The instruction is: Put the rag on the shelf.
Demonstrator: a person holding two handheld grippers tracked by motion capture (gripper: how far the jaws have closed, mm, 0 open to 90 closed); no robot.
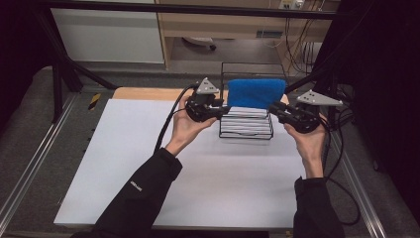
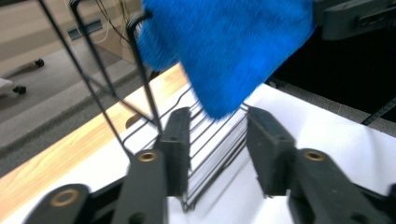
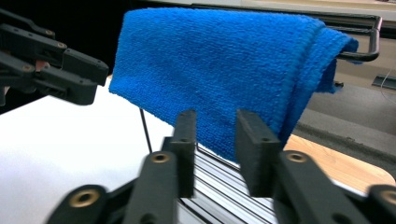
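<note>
At the far edge of the white-topped desk (image 1: 148, 163), we hold both tools up to a blue terry cloth draped over a black wire rack.

We see the black wire rack (image 1: 246, 128) standing on the desk's far side, with the folded blue terry cloth (image 1: 256, 92) hanging over its top bar. Our left tool (image 1: 224, 110) sits at the cloth's left lower corner, jaws parted and gripping nothing, the corner dangling just ahead of them. Our right tool (image 1: 273, 110) sits at the right edge, released too, the cloth just beyond its fingers (image 3: 254, 149).
</note>
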